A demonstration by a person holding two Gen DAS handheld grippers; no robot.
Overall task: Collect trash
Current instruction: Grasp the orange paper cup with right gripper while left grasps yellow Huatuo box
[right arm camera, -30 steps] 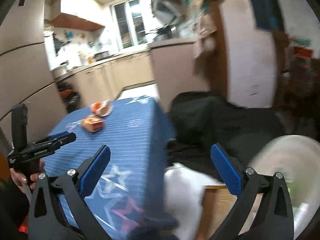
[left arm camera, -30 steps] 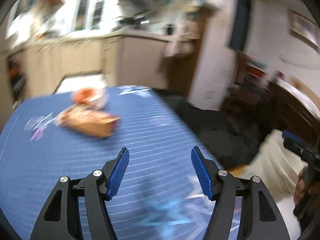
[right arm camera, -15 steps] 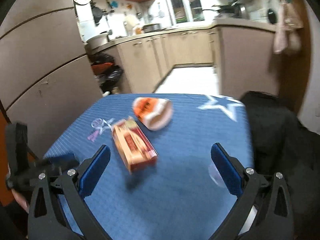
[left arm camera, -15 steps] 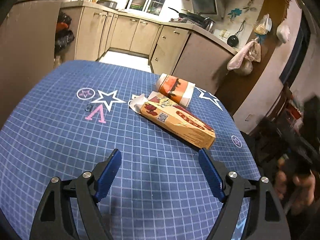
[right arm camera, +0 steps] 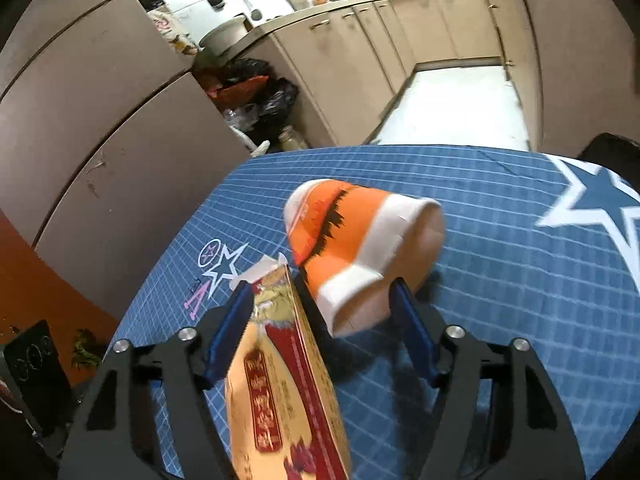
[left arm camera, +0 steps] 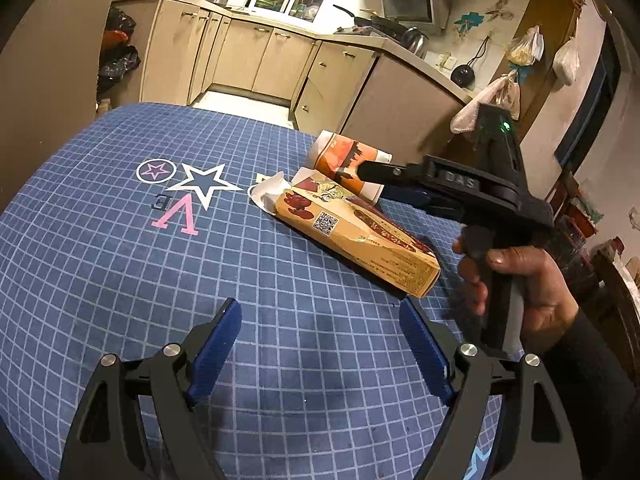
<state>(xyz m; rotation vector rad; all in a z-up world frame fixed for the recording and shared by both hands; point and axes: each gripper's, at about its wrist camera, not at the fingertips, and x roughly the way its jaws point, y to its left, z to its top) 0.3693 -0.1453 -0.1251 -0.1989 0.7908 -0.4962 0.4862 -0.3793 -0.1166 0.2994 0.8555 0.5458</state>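
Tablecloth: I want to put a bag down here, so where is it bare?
Bare tablecloth runs from the star print to the open left gripper, left of the long box. Crowded: box and tipped paper cup lie together, with the open right gripper around them.
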